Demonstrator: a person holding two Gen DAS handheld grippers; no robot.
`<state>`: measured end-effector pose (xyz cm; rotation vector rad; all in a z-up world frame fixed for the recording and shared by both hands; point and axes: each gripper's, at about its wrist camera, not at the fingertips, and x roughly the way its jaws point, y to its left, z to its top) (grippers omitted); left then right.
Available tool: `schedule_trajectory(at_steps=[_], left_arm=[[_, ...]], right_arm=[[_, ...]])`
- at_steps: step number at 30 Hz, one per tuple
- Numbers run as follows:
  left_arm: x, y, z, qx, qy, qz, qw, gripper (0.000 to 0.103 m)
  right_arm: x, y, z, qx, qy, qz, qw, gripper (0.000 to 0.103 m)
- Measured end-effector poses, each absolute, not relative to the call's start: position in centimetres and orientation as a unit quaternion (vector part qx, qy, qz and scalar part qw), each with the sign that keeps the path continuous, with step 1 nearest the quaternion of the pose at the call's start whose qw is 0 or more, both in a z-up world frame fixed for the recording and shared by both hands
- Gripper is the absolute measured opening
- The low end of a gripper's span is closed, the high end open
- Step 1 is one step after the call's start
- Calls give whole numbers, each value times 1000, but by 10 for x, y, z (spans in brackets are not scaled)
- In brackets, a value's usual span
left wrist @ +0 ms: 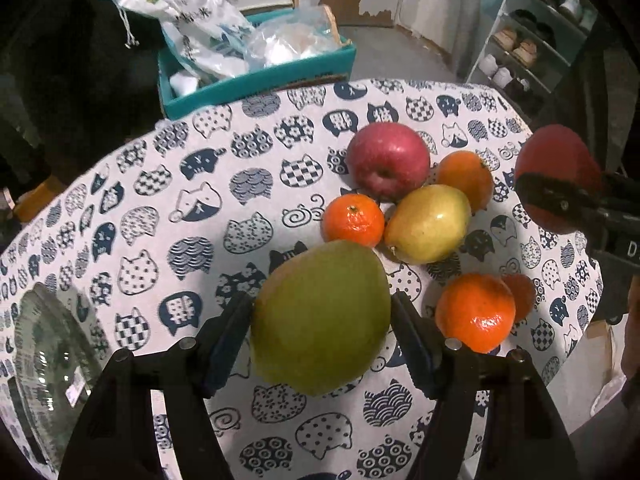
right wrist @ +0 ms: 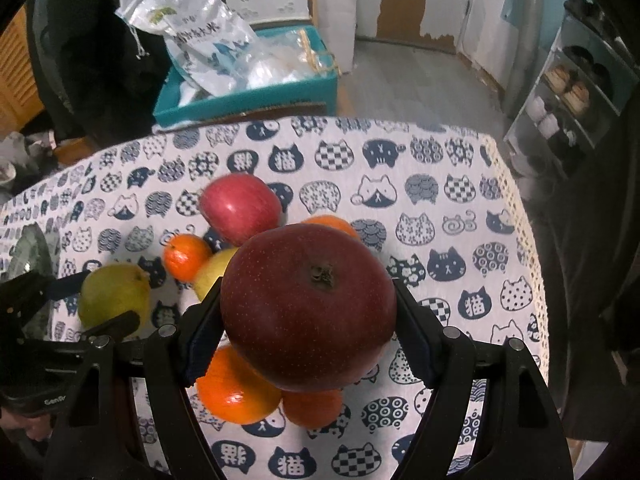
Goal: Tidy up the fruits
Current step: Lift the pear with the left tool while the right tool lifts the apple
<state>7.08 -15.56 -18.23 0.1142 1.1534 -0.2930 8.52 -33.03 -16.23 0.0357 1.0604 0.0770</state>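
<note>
My left gripper (left wrist: 322, 320) is shut on a big green pear (left wrist: 320, 316) and holds it above the cat-print tablecloth (left wrist: 192, 208). My right gripper (right wrist: 308, 320) is shut on a dark red apple (right wrist: 308, 308) above the fruit pile; it shows at the right of the left wrist view (left wrist: 558, 178). On the cloth lie a red apple (left wrist: 386, 160), a yellow pear (left wrist: 428, 224) and several tangerines (left wrist: 353, 220). A glass bowl (left wrist: 48, 356) sits at the left edge. The green pear also shows in the right wrist view (right wrist: 114, 296).
A teal box (left wrist: 256, 76) with plastic bags stands beyond the table's far edge. A shoe rack (left wrist: 532, 40) is at the far right. The table edge curves off at the right (right wrist: 532, 280).
</note>
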Motion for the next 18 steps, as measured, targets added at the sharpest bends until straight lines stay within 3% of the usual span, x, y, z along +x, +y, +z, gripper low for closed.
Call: schedule_trajectory(at_steps=[18], left_arm=[[48, -120, -109, 39, 470, -132, 872, 72]], right_arm=[[69, -288, -98, -1, 438, 84, 895, 77]])
